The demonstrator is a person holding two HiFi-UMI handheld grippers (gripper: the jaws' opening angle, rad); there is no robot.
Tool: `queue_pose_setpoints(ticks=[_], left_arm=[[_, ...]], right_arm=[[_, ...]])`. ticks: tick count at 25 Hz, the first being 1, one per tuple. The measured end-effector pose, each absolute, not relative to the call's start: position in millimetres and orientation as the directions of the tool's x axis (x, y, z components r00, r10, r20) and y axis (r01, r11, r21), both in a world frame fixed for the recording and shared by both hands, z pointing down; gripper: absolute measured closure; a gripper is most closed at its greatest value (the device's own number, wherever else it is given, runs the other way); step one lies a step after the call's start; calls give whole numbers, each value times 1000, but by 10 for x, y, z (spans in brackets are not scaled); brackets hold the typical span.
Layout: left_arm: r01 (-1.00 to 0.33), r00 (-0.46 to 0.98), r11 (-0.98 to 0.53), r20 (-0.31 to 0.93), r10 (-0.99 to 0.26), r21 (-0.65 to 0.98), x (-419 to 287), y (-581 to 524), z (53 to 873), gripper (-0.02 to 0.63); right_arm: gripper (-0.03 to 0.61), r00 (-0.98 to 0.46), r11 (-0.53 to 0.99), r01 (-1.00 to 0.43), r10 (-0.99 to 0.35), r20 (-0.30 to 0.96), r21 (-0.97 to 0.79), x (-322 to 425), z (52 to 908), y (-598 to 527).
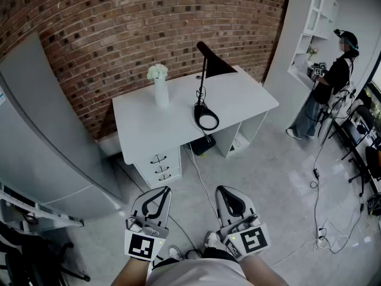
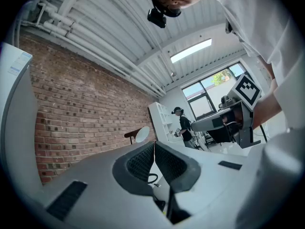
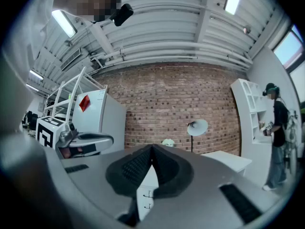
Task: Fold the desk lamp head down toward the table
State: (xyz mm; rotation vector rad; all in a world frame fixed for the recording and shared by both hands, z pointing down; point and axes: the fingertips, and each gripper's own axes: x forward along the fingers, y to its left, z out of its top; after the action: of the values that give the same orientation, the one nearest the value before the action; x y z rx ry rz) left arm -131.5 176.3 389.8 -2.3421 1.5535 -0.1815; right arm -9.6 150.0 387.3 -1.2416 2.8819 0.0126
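Observation:
A black desk lamp (image 1: 206,76) stands on the white desk (image 1: 238,97), its head (image 1: 214,64) raised on a thin stem above a ring base (image 1: 206,117). The lamp head (image 3: 197,126) shows pale and upright in the right gripper view, and the same lamp head (image 2: 141,134) shows small in the left gripper view. My left gripper (image 1: 166,189) and right gripper (image 1: 219,190) hang low near my body, well short of the desk. Both are shut with nothing between the jaws.
A white vase of flowers (image 1: 159,85) stands on the desk's left part. Drawers (image 1: 161,167) sit under the desk. A grey cabinet (image 1: 47,136) fills the left. Cables (image 1: 321,219) trail over the floor. Another person (image 1: 330,85) stands by white shelves (image 1: 309,28) at the right.

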Motion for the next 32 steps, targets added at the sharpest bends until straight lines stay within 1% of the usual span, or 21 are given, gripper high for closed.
queue_pose_setpoints(ticks=[3, 9, 13, 19, 23, 28, 32], left_arm=[[-862, 411, -362, -69, -909, -355, -1329, 1789, 3899, 600], [-893, 392, -354, -96, -915, -278, -1364, 1800, 3877, 600], [-882, 407, -365, -91, -909, -299, -1348, 1813, 3876, 600], [-906, 390, -363, -99, -915, -217, -1380, 1828, 3906, 600], [-903, 401, -374, -102, -911, -209, -1374, 1832, 3913, 600], [-897, 417, -391, -101, -903, -209, -1240, 1756, 3971, 600], [-909, 396, -372, -110, -912, -185, -1045, 1549, 3943, 600]], right_arm=[[560, -690, 689, -724, -724, -7, 23, -146, 3876, 1547], [560, -692, 691, -721, -722, -5, 59, -189, 3845, 1586], [560, -686, 685, -726, -728, -2, 63, -191, 3846, 1598], [560, -682, 681, -730, -731, 1, 59, -196, 3858, 1635], [560, -675, 674, -736, -738, 8, 57, -202, 3884, 1664], [560, -684, 685, -726, -729, 29, 60, -158, 3977, 1663], [560, -704, 704, -706, -709, 39, 68, -18, 3976, 1463]])
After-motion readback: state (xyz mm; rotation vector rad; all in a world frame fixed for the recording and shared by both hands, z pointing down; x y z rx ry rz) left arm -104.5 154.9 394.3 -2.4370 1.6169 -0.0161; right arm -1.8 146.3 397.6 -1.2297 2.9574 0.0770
